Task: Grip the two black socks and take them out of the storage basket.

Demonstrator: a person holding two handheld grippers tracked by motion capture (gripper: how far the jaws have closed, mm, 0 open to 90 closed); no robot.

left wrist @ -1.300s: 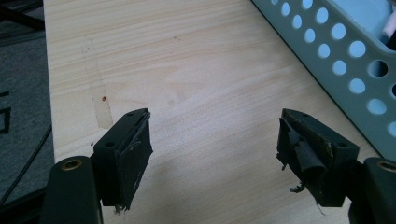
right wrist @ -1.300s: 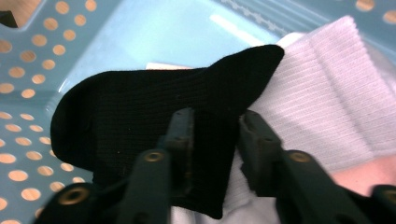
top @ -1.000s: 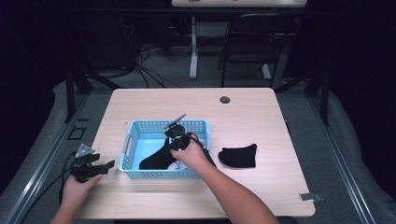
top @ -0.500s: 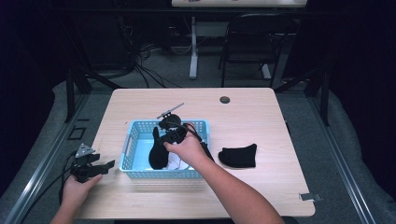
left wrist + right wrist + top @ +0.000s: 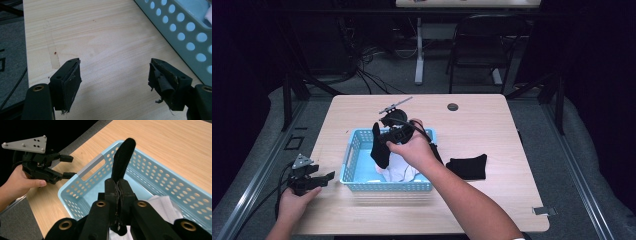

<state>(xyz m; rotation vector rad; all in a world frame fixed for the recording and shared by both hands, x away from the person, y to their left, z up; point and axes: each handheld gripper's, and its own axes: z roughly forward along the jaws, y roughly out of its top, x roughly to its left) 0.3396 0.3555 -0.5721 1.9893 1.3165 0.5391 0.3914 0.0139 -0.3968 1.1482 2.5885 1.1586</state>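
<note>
A light blue perforated basket stands on the wooden table, left of centre. My right gripper hovers above it, shut on a black sock that dangles over the basket's inside. In the right gripper view the jaws pinch the sock above the basket. A white cloth lies in the basket. A second black sock lies flat on the table to the basket's right. My left gripper rests open at the table's left front edge, its jaws bare over the wood beside the basket wall.
A small dark round grommet sits near the table's far edge. Behind the table stand a black chair and a table leg amid cables on the floor. Bare wood stretches across the right half of the table.
My right gripper has risen out of the basket, lifting the black sock with it until it hangs above the basket. The left gripper has stayed where it was.
</note>
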